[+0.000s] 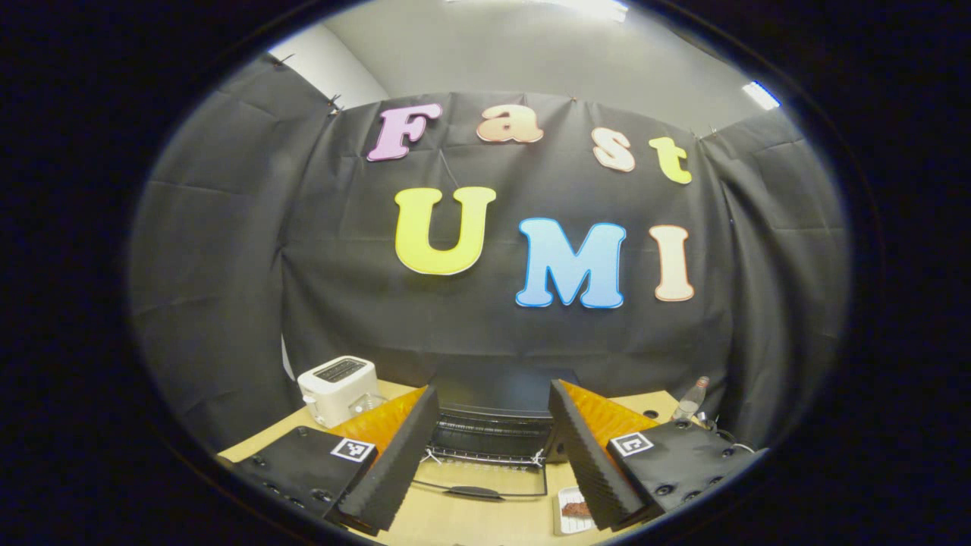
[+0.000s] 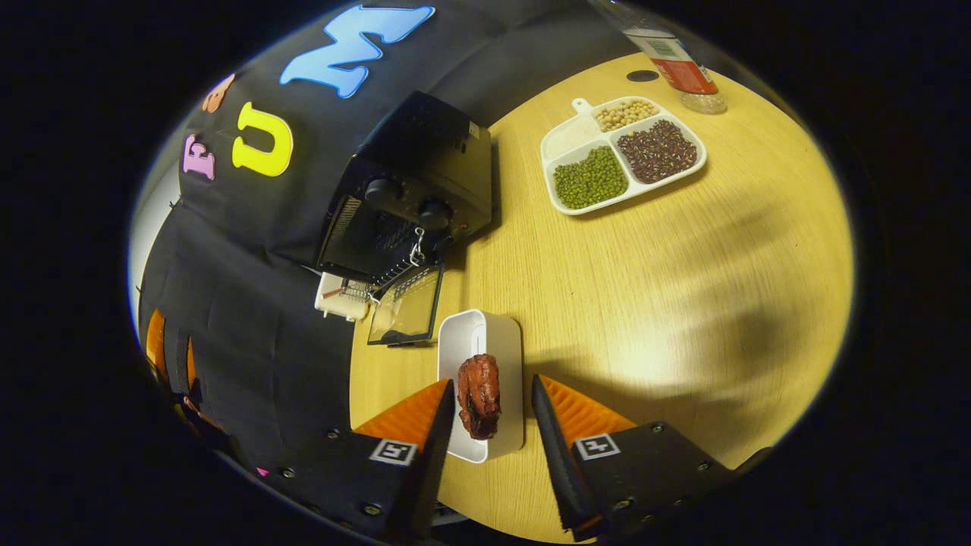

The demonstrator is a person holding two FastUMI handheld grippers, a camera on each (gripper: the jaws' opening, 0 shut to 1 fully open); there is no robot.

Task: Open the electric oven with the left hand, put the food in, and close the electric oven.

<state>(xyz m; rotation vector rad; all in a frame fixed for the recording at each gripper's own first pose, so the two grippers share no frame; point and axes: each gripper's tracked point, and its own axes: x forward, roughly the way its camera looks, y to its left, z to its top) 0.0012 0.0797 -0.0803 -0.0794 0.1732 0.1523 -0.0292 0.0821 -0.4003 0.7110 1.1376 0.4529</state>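
Oven door (image 2: 406,307) is down — the black electric oven (image 2: 413,182) stands open at the back of the wooden table (image 2: 667,288), wire rack (image 1: 489,440) exposed. Opening step reads as done; the grasp on the food is the step in hand.

Right gripper (image 2: 493,413) hovers over the small white tray (image 2: 485,334), jaws wide, one finger either side of the reddish-brown piece of meat (image 2: 479,394). Whether the pads touch it yet, I cannot tell.

Left gripper (image 1: 493,455) faces the oven mouth, jaws wide, holding nothing, the door handle (image 1: 474,492) low between its fingers.

To do it well: centre the meat between the pads, close gently — it looks soft — and lift clear of the tray rim before swinging toward the rack. Keep the left gripper off the door path.

White toaster (image 1: 337,388) and divided bean dish (image 2: 622,152) sit well apart.
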